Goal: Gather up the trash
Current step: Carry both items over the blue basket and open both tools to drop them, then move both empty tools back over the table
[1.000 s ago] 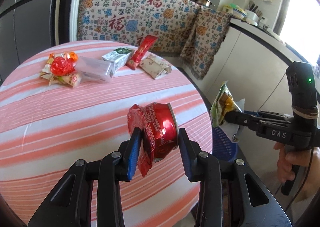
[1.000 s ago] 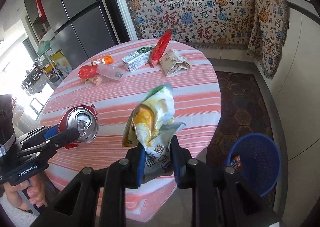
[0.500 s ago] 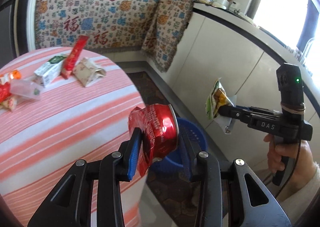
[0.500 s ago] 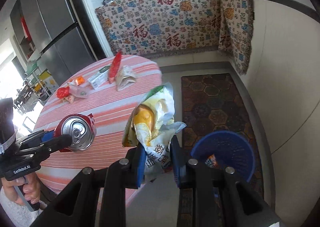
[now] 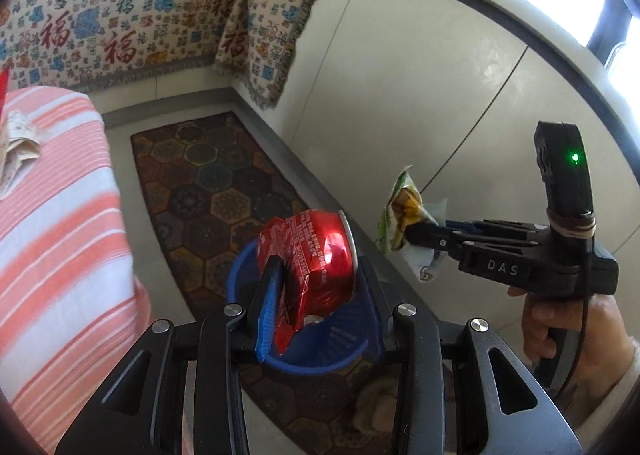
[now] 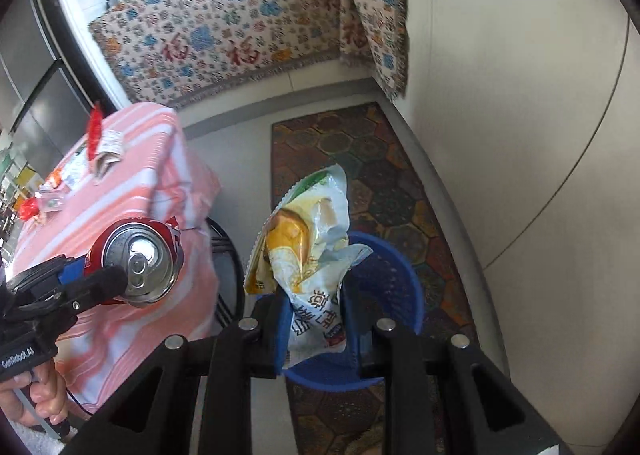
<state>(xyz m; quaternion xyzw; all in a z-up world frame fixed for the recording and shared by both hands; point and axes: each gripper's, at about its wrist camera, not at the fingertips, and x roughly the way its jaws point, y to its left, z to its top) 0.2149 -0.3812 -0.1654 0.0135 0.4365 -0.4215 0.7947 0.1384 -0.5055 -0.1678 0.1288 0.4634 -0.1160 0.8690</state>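
Note:
My left gripper (image 5: 316, 295) is shut on a crushed red soda can (image 5: 316, 251) and holds it over the blue plastic basket (image 5: 240, 279) on the floor. The can also shows in the right wrist view (image 6: 140, 259). My right gripper (image 6: 316, 323) is shut on a crumpled yellow and white snack wrapper (image 6: 312, 243) and holds it over the same blue basket (image 6: 400, 287). From the left wrist view the wrapper (image 5: 402, 215) hangs to the right of the can.
The round table with the pink striped cloth (image 6: 120, 183) stands to the left and still carries several wrappers and cartons (image 6: 104, 147). A patterned rug (image 6: 360, 151) lies under the basket. White cabinets (image 5: 440, 95) run along the right.
Both grippers have swung right, away from the table, and down over the blue basket. Each keeps its hold on its piece of trash.

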